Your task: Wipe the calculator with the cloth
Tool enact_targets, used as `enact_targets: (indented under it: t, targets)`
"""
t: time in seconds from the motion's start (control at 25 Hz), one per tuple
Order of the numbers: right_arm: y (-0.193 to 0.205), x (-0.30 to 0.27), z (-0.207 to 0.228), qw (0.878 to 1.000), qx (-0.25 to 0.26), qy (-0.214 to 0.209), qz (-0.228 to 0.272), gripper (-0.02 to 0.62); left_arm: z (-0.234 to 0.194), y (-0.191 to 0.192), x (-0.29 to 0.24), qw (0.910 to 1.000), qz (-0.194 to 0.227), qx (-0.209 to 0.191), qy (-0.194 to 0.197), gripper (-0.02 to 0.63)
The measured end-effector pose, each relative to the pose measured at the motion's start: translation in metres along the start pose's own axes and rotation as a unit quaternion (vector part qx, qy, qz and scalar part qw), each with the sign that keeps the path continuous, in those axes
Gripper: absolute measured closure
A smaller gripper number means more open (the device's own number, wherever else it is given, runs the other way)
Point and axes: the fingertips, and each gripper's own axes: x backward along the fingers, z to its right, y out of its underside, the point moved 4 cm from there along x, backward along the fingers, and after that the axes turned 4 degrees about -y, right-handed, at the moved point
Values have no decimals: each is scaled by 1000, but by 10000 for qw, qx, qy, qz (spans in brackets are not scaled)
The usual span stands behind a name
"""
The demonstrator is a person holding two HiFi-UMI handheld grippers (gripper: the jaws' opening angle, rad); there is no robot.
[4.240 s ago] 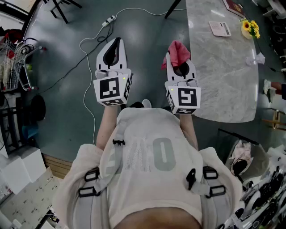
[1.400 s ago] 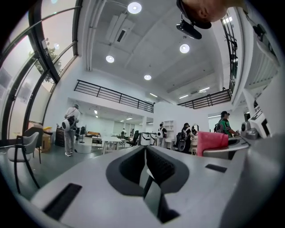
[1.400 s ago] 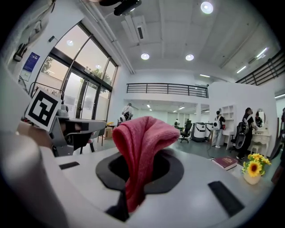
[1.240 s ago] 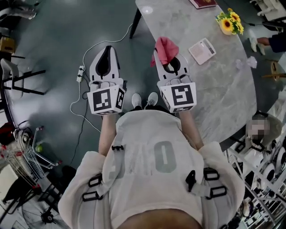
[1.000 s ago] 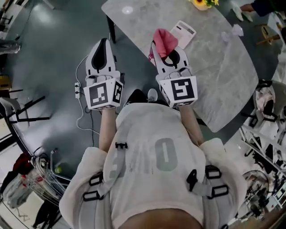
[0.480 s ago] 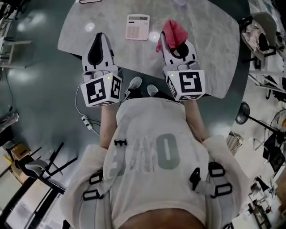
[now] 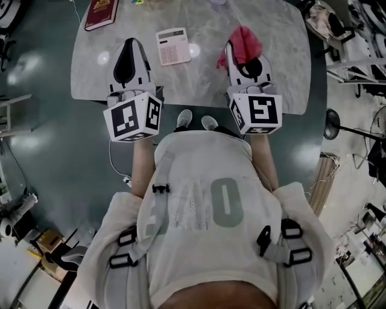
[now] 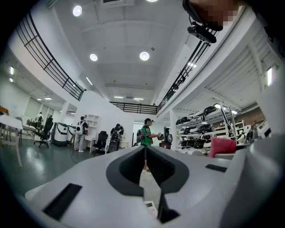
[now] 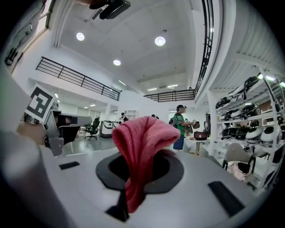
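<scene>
A pale pink calculator (image 7: 172, 46) lies flat on the grey marble table (image 7: 205, 78), ahead of the two grippers and nearer the left one. My left gripper (image 7: 128, 43) hovers over the table's near left part, shut with nothing in it; the left gripper view shows its jaws (image 8: 145, 150) meeting. My right gripper (image 7: 242, 49) is shut on a red cloth (image 7: 243, 40) that bunches up above its tips. In the right gripper view the cloth (image 9: 143, 142) hangs over the closed jaws. Both grippers point roughly level.
A red book (image 7: 101, 12) lies at the table's far left corner. The table's near edge (image 7: 199, 110) runs just ahead of the person's shoes. A stand base (image 7: 333, 124) is on the floor at the right. People (image 8: 146, 133) stand far off in the hall.
The person has turned to face the table, which now lies straight ahead. Both grippers now reach over its near edge, with the calculator ahead between them. The cloth stays in the right gripper.
</scene>
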Motion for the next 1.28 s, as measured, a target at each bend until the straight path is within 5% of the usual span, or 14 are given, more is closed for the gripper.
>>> enact_targets:
  t: [0.68, 0.96, 1.28]
  targets:
    - [-2, -16, -13, 9985, 204, 480, -170, 538, -28, 4, -31, 9985, -101, 241, 472, 564]
    - [-1, -22, -10, 9985, 295, 400, -235, 537, -33, 17, -51, 9920, -359, 925, 776, 222]
    - [6, -24, -10, 9980, 334, 356, -400, 537, -66, 97, -64, 9813, -1583, 1038, 338, 193]
